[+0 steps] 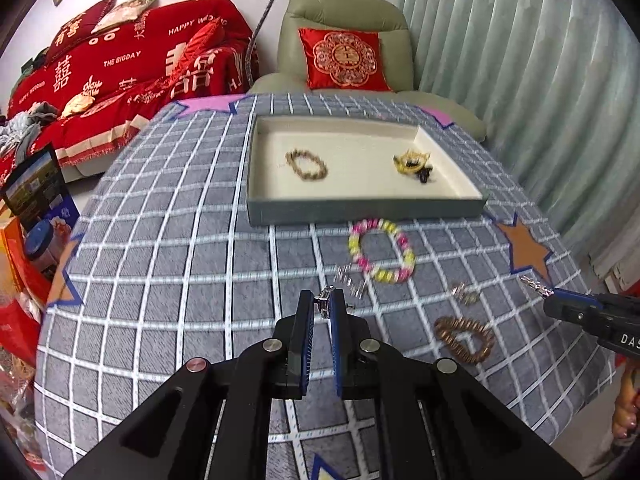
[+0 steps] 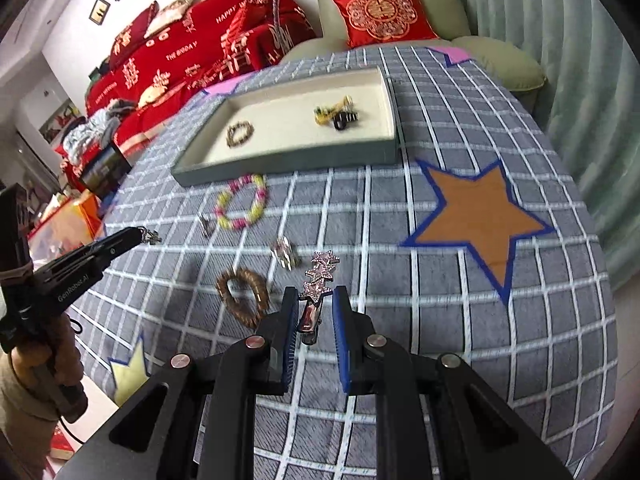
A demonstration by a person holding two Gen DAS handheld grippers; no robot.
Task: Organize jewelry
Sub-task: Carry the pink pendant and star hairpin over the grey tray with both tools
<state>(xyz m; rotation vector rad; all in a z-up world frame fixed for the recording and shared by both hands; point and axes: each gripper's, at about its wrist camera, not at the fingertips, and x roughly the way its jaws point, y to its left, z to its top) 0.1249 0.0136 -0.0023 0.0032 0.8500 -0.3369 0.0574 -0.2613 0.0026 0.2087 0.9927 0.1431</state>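
ahead of both grippers the tray (image 2: 384,148) lies broadside. the star hair clip (image 2: 318,284), pink and sparkly, points lengthwise forward from the right gripper (image 2: 316,304), nearly closed around it. the left gripper (image 1: 322,304) pinches a small silver chain (image 1: 325,298).

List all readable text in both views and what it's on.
"HAPPY WEDDING", "THE BIGDAY": red sofa cover.
"GenRobot.AI": left gripper body, right wrist view.
"DAS", cut off: right gripper body, left wrist view.
Chinese characters on the red cushion: too stylised to read.
Box print: blurred.
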